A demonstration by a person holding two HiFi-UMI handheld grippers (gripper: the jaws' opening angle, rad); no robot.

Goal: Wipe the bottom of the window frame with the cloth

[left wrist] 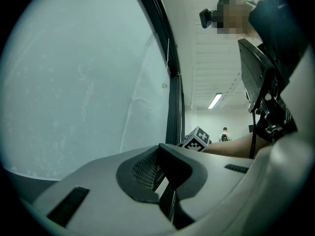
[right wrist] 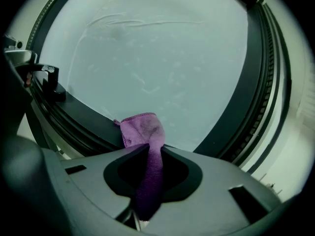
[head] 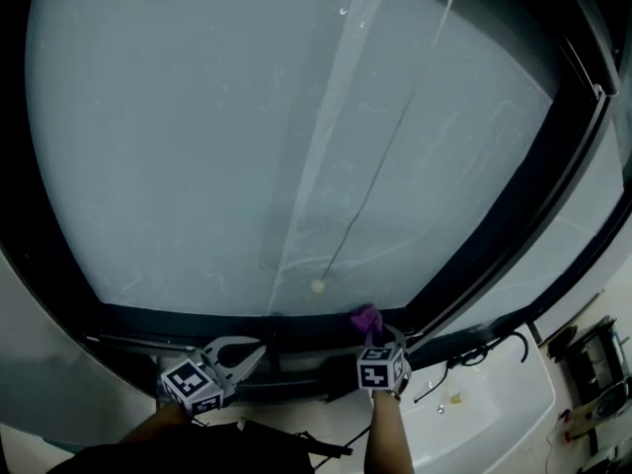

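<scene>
Low in the head view's centre, the right claw is clamped on the purple cloth, whose free fold meets the bottom of the window frame, seemingly for wiping, while the left claw, jaws together and empty, idles lower left.

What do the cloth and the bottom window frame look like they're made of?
The cloth looks like soft purple microfibre or a similar textile: fuzzy nap, hemmed edge, limp folds. The window frame looks like dark matte metal, perhaps painted or anodised, though plastic is possible: rigid, straight grooved rails.
</scene>
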